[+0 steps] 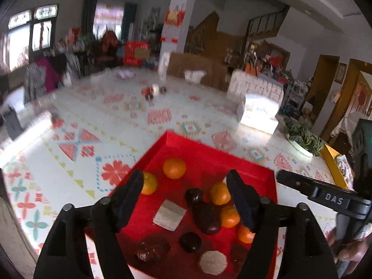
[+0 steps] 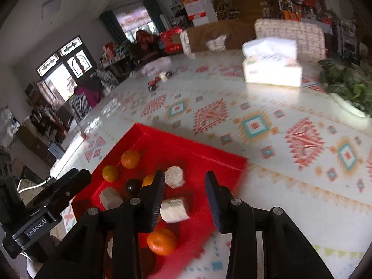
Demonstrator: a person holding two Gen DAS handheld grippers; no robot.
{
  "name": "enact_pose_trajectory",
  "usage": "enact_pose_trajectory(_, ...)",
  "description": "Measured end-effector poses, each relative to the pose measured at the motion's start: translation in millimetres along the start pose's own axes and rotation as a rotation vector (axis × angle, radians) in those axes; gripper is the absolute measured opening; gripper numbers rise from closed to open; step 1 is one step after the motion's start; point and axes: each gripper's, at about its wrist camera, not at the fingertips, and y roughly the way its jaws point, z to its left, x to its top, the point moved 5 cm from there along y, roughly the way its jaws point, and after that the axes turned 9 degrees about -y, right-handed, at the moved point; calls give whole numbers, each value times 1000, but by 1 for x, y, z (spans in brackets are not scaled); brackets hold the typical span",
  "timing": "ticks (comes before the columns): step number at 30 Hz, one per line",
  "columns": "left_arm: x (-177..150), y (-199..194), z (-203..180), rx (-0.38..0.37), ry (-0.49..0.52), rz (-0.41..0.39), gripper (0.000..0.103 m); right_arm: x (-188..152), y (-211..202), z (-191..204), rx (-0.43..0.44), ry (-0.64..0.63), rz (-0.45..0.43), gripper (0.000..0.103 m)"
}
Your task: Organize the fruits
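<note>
Red tray (image 1: 209, 153) of oranges sat on the patterned tablecloth (image 1: 76, 162).
Left gripper (image 1: 186, 200) and right gripper (image 2: 184, 200) hovered above it, jaws apart, empty.

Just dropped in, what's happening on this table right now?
A person is sorting fruit in a red tray on a patterned tablecloth, with tongs in each hand. The left tongs hang open over the oranges and dark fruits, holding nothing. The right tongs hover open over the tray's near corner, by a pale chunk, also empty.
</note>
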Motion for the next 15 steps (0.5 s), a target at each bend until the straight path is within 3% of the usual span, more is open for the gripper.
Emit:
enact_pose_trajectory(2, 1, -26, -11, 51, 36, -111, 84, -4, -21, -4, -29, -3, -28, 41)
enact_pose_trajectory(5, 1, -62, -25, 115, 62, -267, 103, -15, -50, -9, -76, -6, -70, 52)
enact_pose_trajectory(7, -2, -97, -37, 145, 69, -408, 103, -24, -66, -12, -109, -11, -95, 52)
enact_pose_trajectory(10, -12, -128, -49, 178, 59, -539, 103, -42, -87, -10, -176, -41, -125, 58)
enact_pose_trajectory(12, -18, -139, -56, 210, 61, -593, 103, -53, -96, -7, -200, -46, -143, 62)
enact_pose_trajectory(15, -26, -139, -70, 231, 97, -570, 103, -72, -107, -2, -216, -52, -163, 65)
